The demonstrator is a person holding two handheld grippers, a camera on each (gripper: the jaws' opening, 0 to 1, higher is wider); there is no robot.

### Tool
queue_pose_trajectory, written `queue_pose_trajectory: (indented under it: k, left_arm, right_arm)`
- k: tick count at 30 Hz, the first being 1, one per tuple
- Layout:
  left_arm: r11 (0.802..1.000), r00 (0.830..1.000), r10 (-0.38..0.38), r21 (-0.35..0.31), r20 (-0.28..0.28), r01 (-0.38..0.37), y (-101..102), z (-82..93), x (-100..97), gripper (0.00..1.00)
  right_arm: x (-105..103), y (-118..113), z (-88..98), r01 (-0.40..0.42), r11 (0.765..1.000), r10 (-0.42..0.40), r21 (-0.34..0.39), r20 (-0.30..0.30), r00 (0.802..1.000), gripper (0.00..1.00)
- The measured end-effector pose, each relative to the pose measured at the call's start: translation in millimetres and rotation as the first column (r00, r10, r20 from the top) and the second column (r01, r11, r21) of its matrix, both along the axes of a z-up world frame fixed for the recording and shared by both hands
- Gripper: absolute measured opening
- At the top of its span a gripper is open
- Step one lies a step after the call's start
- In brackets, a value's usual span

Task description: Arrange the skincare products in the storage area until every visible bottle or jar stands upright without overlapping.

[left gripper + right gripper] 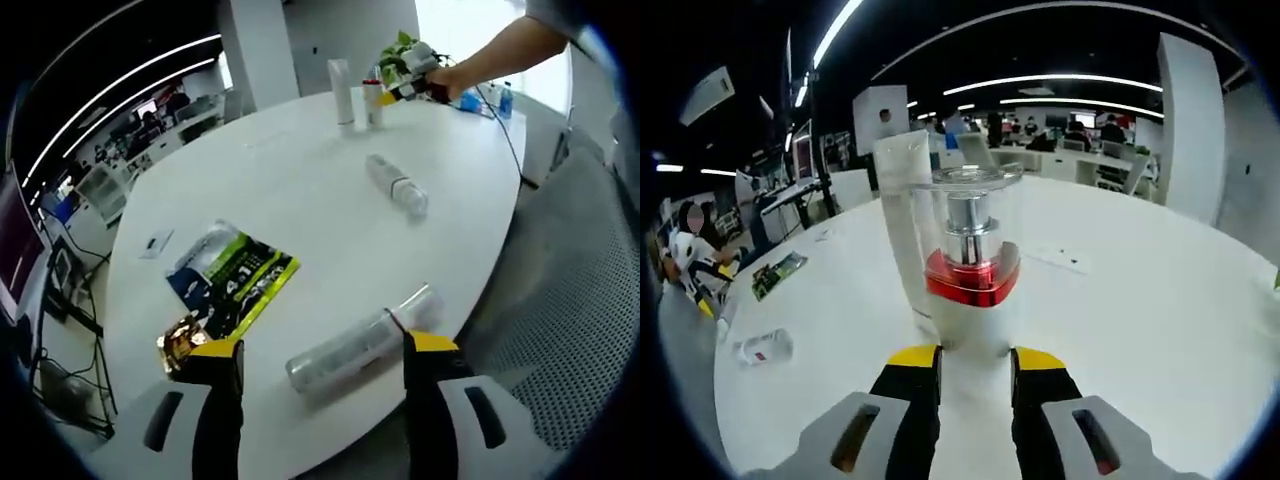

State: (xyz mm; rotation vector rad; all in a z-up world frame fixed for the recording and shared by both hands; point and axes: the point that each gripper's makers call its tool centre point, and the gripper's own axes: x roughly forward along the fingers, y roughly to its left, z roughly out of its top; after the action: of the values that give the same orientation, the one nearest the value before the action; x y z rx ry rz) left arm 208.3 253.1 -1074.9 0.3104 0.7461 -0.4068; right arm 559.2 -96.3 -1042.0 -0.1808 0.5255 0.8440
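Right tool [974,360] grips pump bottle [971,270], hiding its base.

A large white oval table [300,190] carries a green, black and blue printed sachet [232,277] lying flat near one edge, with a crumpled gold wrapper [181,341] just beside it and a small white card [156,243] a little apart towards the table's rim. At the far end stands a leafy green plant [396,52] (its pot is hidden), with a blue-capped water bottle [505,99] near it, and a grey mesh chair [565,300] sits against the table's side. Beyond the table lie an open office with desks [1080,160], white pillars [1188,130] and long ceiling light strips [1060,85].
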Motion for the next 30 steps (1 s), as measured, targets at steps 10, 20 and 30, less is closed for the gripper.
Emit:
queue_pose_trajectory:
  k: [10, 20, 30]
  left_arm:
    - [1.0, 1.0, -0.002, 0.0, -0.004, 0.002, -1, -0.5, -0.4, 0.6]
    - [1.0, 1.0, -0.001, 0.0, -0.006, 0.001, 0, -1.2, -0.5, 0.6]
    - [1.0, 1.0, 0.007, -0.005, -0.003, -0.007, 0, 0.0, 0.0, 0.6]
  right_arm:
    - [6, 6, -1.3, 0.014, 1.0, -0.014, 0.013, -0.003, 1.0, 0.2]
    - [12, 17, -1.8, 0.029, 0.999, -0.028, 0.022, -0.015, 0.999, 0.2]
    - [16, 27, -2.6, 0.052, 0.998, -0.051, 0.037, -0.03, 0.998, 0.2]
